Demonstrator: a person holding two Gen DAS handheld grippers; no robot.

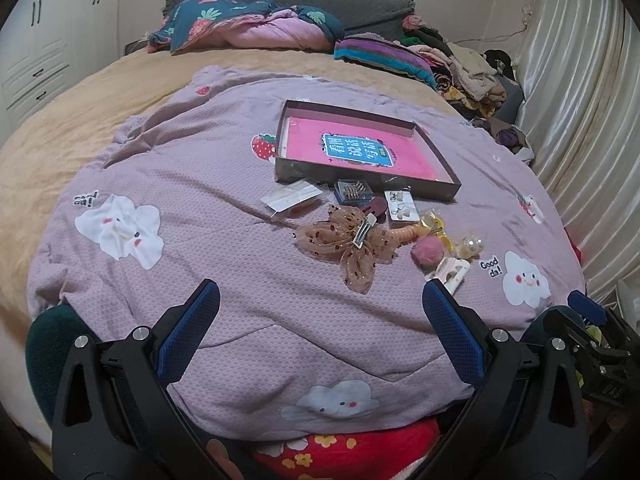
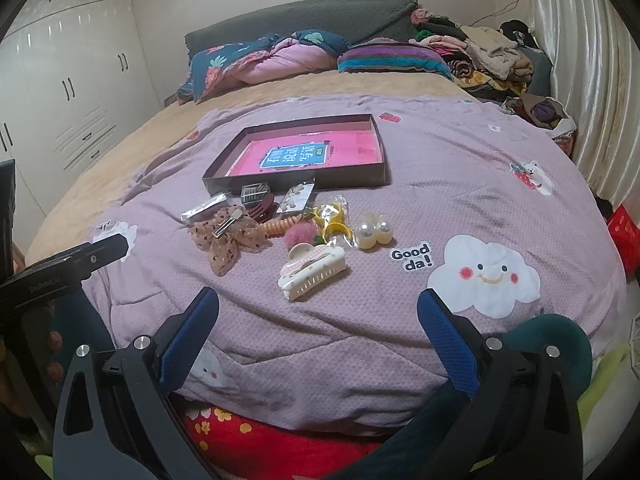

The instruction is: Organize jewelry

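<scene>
Through the left wrist camera, the left gripper (image 1: 320, 300) is being held wide open and empty over the near edge of the purple quilt (image 1: 192, 184), while the jewelry is seen lying in a loose heap just in front of the shallow box (image 1: 436, 188), with the brown mesh bow clip (image 1: 348, 244) nearest and the right gripper's (image 1: 588, 308) tip showing at the far right. Through the right wrist camera, the right gripper (image 2: 318, 300) is likewise being held spread apart with nothing between its fingers, and the cream claw clip (image 2: 312, 268) is seen closest ahead, the pearl piece (image 2: 374, 232) just beyond it to the right, the yellow rings (image 2: 332, 220) and pink pompom (image 2: 300, 234) between them and the box (image 2: 296, 180).
</scene>
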